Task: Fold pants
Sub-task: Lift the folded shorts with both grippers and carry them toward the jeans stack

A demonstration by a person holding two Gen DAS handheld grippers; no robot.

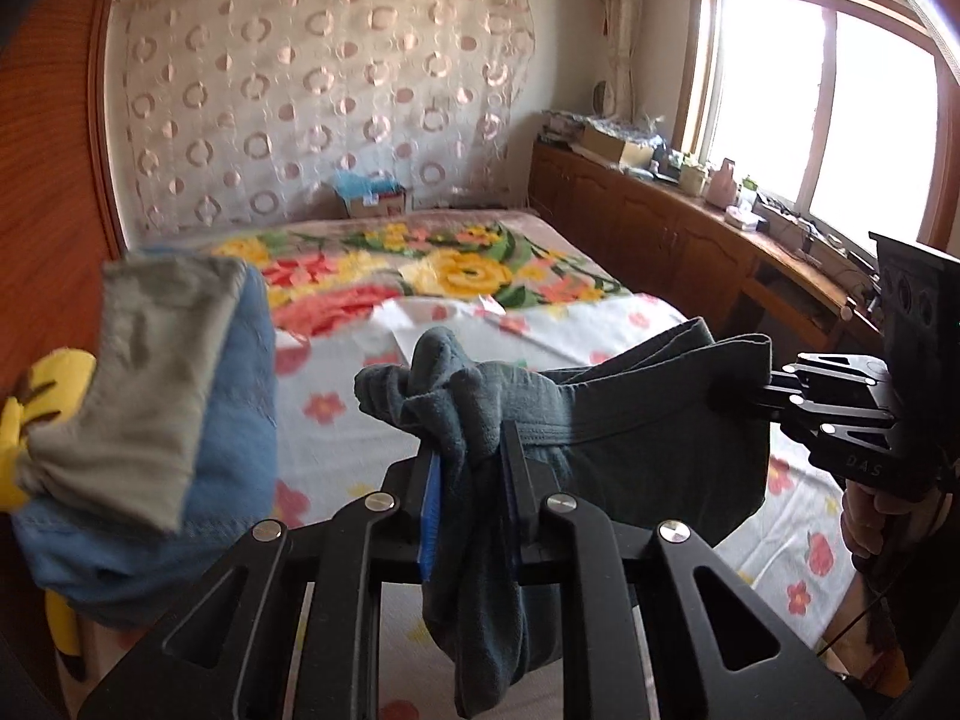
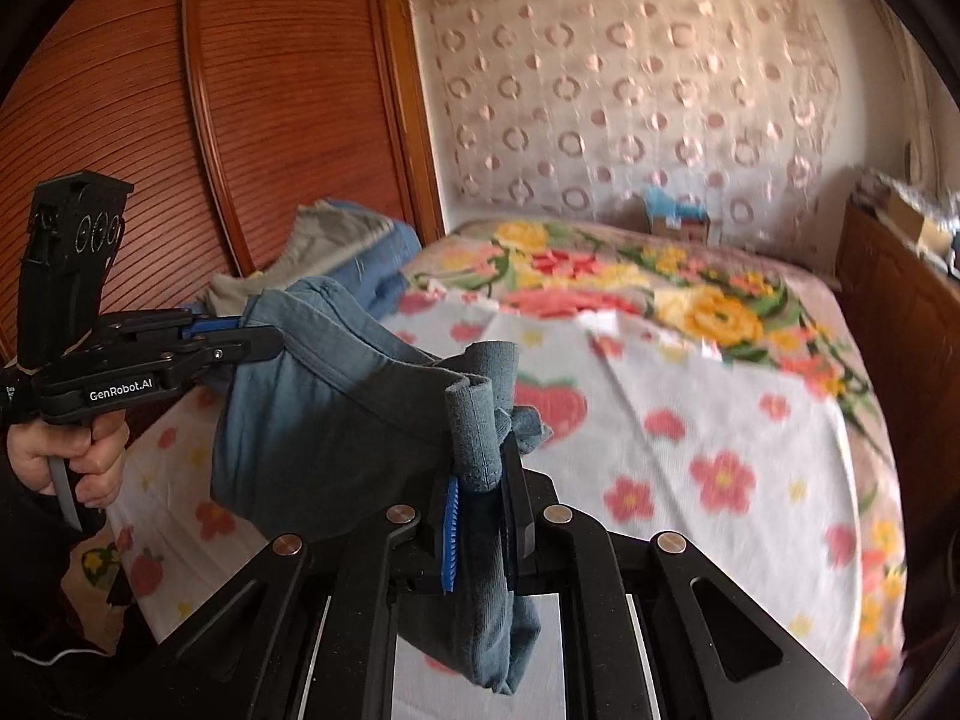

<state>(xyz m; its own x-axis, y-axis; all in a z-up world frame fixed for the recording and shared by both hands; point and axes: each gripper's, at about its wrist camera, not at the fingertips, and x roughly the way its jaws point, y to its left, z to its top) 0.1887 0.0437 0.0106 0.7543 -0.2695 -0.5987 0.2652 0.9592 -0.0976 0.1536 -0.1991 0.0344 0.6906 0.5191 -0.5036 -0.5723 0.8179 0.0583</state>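
Pants [image 1: 630,420] above bed [image 1: 480,324], clothes pile [image 1: 156,396] beside

Two markings can be read. In the right wrist view, at the left of the frame, white lettering "GenRobot.AI" runs along the side of the left gripper [image 2: 252,339] body. In the left wrist view, at the right edge, faint letters "DAS" stand on the black body of the right gripper [image 1: 744,390] — nothing else is legible.

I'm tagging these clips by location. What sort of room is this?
Most likely a home bedroom: a bed under a floral sheet, a wooden cabinet beneath the window, and a wooden wardrobe beside the bed.
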